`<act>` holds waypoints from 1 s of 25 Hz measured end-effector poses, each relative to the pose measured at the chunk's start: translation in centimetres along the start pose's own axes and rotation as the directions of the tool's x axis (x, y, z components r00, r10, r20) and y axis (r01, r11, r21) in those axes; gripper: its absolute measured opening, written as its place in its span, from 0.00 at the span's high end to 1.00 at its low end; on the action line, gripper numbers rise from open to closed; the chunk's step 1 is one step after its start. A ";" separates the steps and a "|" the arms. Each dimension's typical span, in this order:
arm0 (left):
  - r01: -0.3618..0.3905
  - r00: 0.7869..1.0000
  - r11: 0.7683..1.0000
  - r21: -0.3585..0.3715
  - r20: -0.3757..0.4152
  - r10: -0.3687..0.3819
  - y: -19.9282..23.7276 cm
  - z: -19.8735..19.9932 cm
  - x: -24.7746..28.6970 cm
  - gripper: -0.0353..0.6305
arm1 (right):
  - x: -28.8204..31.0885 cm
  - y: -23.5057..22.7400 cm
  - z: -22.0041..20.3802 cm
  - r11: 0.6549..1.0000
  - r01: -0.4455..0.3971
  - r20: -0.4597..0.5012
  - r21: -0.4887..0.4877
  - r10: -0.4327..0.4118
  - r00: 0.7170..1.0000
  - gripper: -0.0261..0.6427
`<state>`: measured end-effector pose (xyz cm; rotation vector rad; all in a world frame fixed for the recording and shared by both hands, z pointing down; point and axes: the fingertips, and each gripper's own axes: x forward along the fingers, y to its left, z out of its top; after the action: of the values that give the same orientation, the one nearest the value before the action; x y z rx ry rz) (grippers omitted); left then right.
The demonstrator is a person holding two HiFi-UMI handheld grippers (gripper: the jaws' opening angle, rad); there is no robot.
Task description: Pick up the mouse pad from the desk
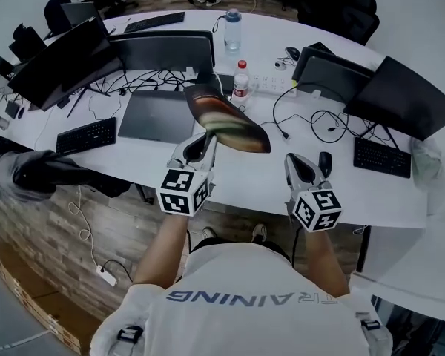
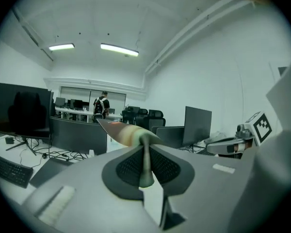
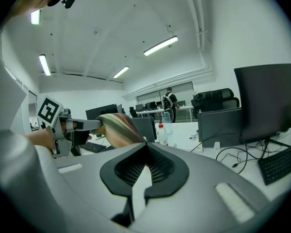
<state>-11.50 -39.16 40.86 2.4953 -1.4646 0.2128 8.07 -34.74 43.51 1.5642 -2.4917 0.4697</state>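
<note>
The mouse pad (image 1: 226, 119), striped in brown, green and red, hangs in the air over the white desk (image 1: 259, 180), sagging away from me. My left gripper (image 1: 208, 138) is shut on its near edge; in the left gripper view the pad (image 2: 123, 132) sticks out past the closed jaws (image 2: 145, 142). My right gripper (image 1: 305, 167) hovers to the right, shut and holding nothing, beside a black mouse (image 1: 325, 162). In the right gripper view the pad (image 3: 117, 129) and the left gripper (image 3: 94, 125) show to the left of my right gripper (image 3: 146, 144).
A closed laptop (image 1: 156, 116) lies under the pad, with a keyboard (image 1: 86, 136) to its left. Two bottles (image 1: 240, 80) (image 1: 232, 30), cables and several monitors (image 1: 163, 50) stand behind. Another keyboard (image 1: 382, 156) lies at the right. A person (image 2: 102, 106) stands far off.
</note>
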 end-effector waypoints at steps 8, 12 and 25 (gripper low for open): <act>-0.028 0.993 0.999 -0.020 0.116 0.030 0.5 5.6 -2.7 0.90 | -1.4 -0.7 7.4 0.999 0.007 0.173 -0.048 0.001 0.985 0.94; -0.051 0.983 0.999 -0.019 0.178 0.053 1.0 7.9 -4.3 0.90 | -2.5 -0.5 11.0 0.997 0.012 0.255 -0.083 0.010 0.967 0.94; -0.087 0.964 0.996 -0.004 0.252 0.085 0.7 9.0 -6.1 0.89 | -3.5 0.8 12.7 0.993 0.013 0.280 -0.120 0.022 0.960 0.94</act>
<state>-15.07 -36.82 30.85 2.5418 -1.6713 -0.0887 9.24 -35.82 30.36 1.6802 -2.6686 0.0976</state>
